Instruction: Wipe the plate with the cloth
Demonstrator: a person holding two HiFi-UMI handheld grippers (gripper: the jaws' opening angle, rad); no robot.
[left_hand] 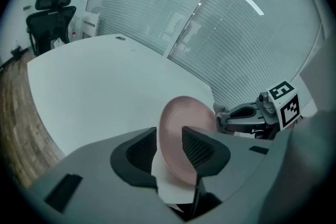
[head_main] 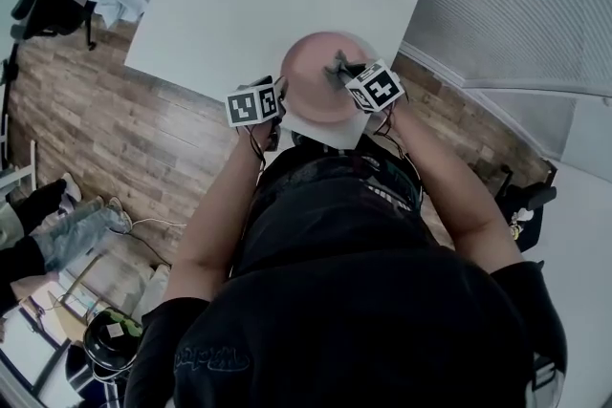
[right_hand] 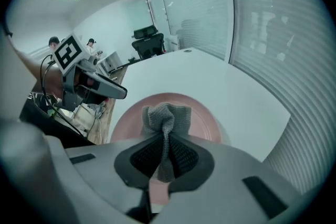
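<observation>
Pinching grey knit cloth, right tool; round smooth pink plate.

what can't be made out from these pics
- Left gripper view: the near rim of the pink plate, hidden behind the left gripper.
- Right gripper view: whether the gray cloth touches the plate; the cloth and the right gripper block that spot.
- Head view: either pair of jaws, covered by the marker cubes; the cloth is too small for detail.
</observation>
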